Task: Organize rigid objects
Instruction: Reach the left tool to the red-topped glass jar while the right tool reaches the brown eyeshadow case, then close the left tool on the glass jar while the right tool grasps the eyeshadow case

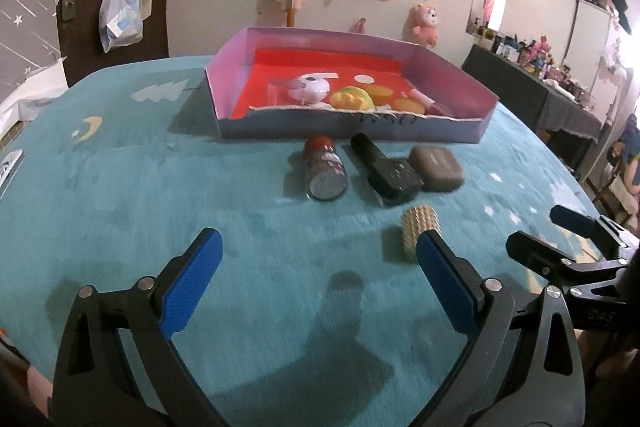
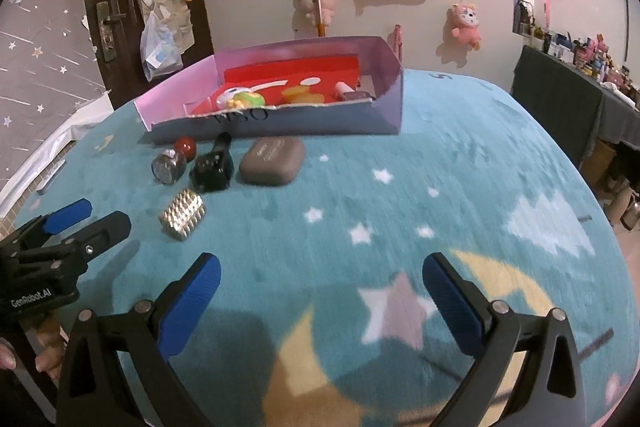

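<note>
**Both claws open over the teal table, four items lined up before the box**

The right claw (image 2: 320,291) hovers with its blue pads spread wide above the teal star-and-moon cloth on the table (image 2: 460,167), gripping nothing. At the left edge the left claw (image 2: 90,217) is also parted and empty. Just beside it lies a spiked roller (image 2: 183,214). Farther back, near the front wall of the pink box (image 2: 280,121), sit a red-capped jar (image 2: 174,161) on its side, a black gadget (image 2: 214,165) and a grey case (image 2: 273,161). Small colourful items lie inside the box
</note>
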### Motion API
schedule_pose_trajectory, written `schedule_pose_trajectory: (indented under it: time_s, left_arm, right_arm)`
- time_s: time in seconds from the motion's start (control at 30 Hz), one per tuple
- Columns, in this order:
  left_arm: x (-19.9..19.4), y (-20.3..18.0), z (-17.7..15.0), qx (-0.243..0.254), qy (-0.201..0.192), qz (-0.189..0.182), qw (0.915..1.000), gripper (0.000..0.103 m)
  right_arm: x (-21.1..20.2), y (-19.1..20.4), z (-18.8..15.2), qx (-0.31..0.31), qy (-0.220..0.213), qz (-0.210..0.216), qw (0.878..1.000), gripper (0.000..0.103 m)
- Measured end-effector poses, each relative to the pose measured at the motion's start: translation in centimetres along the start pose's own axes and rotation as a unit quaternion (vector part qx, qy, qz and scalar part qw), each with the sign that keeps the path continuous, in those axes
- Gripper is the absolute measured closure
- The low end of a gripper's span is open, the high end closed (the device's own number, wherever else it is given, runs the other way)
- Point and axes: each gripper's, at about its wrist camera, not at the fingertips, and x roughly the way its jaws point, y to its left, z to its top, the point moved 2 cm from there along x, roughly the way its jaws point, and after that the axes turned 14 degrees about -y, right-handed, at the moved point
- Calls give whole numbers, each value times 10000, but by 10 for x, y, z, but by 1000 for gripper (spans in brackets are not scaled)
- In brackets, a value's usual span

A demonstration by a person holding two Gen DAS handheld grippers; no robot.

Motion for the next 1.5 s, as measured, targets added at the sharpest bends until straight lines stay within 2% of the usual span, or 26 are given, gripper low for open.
schedule_pose_trajectory:
  time_s: [0.2,0.53,0.97,1.27,1.5]
  left_arm:
    - [23,6,16,-82,221,12,9997,4]
    - [61,17,30,-95,635,144,9978,4]
    - [90,16,30,74,991,236,9948,4]
    - [97,21,26,100,1104,374,9931,4]
    - [92,23,29,203,1028,369,9938,4]
  right_arm:
    - [19,0,22,23,55,85,9999,0]
    - [66,-4,47,275,452,229,9983,0]
    - [110,6,45,155,941,340,9949,0]
    - [117,16,44,-228,1082,182,9937,0]
    - [114,10,43,-193,1064,111,9941,0]
